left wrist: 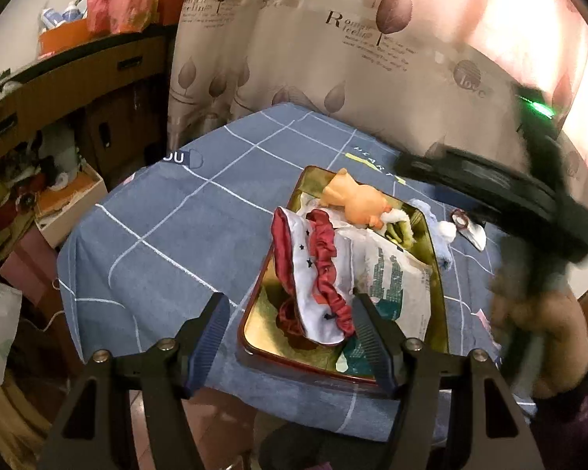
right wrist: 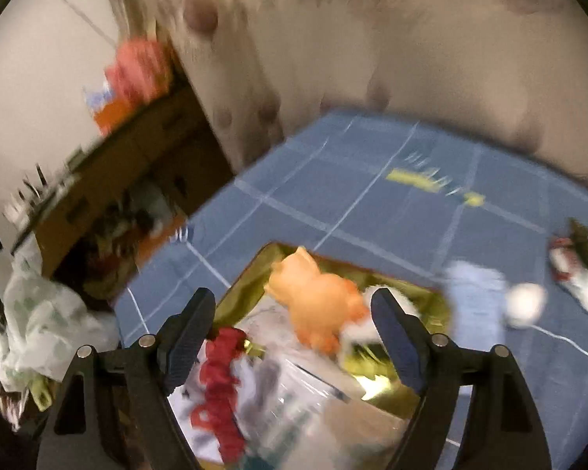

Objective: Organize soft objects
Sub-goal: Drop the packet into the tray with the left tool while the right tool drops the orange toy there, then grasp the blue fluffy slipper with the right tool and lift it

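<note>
Both your grippers stand spread and empty: the left gripper (left wrist: 292, 337) low in its frame over the tray's (left wrist: 254, 325) near rim, the right gripper (right wrist: 294, 333) low-centre, framing the orange toy (right wrist: 313, 297). Toy, red scrunchie (left wrist: 325, 262) and white cloth (left wrist: 305, 270) lie heaped mid-frame in the tray. All look light and limp; pinch the toy's plump middle, the cloth at a bunched fold.

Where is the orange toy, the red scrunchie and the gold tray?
orange toy (left wrist: 354, 199), left wrist view, on its body.
red scrunchie (left wrist: 325, 250), left wrist view, on its ruffled band.
gold tray (left wrist: 260, 327), left wrist view, on its bare floor.
</note>
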{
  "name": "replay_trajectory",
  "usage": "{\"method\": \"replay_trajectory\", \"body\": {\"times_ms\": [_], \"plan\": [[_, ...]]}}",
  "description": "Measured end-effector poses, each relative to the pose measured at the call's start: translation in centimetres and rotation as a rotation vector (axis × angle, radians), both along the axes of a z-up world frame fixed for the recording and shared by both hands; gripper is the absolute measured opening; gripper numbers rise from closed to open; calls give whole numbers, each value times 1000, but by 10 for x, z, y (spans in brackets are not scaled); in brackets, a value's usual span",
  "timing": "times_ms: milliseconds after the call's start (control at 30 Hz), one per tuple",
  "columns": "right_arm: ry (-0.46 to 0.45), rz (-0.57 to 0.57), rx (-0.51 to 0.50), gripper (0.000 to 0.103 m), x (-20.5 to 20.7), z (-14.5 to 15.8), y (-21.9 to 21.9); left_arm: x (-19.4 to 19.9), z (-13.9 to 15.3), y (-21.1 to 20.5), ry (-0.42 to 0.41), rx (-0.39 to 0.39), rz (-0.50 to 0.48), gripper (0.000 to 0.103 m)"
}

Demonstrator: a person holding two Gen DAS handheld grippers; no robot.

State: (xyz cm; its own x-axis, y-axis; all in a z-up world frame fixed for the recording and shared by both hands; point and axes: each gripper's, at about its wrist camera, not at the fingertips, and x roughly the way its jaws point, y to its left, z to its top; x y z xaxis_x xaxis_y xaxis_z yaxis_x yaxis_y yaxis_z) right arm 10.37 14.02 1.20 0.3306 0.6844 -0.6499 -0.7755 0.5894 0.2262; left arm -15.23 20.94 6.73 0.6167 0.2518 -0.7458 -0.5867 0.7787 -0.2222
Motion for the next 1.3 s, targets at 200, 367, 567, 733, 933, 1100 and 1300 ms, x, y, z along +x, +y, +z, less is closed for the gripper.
{"method": "replay_trajectory", "body": {"times_ms": [200,367,567,733,933,1100,1300], "plan": [[-50,-172,-118,88,8,-21,-88,2,4,-10,11,54,-17,67],[40,-220,-177,67,38,-45,-94,0,7,-16,2,60,-17,67],[133,-225,-122,61,59,-50,-88,3,9,-22,11,117,-23,67],[162,-202,-163,61,70,-60,-72,7,4,-22,33,106,-42,67],[219,-182,-199,61,81,-78,-63,7,2,-18,27,89,-40,67],[195,-168,-227,60,83,-81,-54,12,-2,-17,49,79,-53,67],[125,-128,-245,18,76,-76,-47,13,-3,-21,58,89,-55,67]]}}
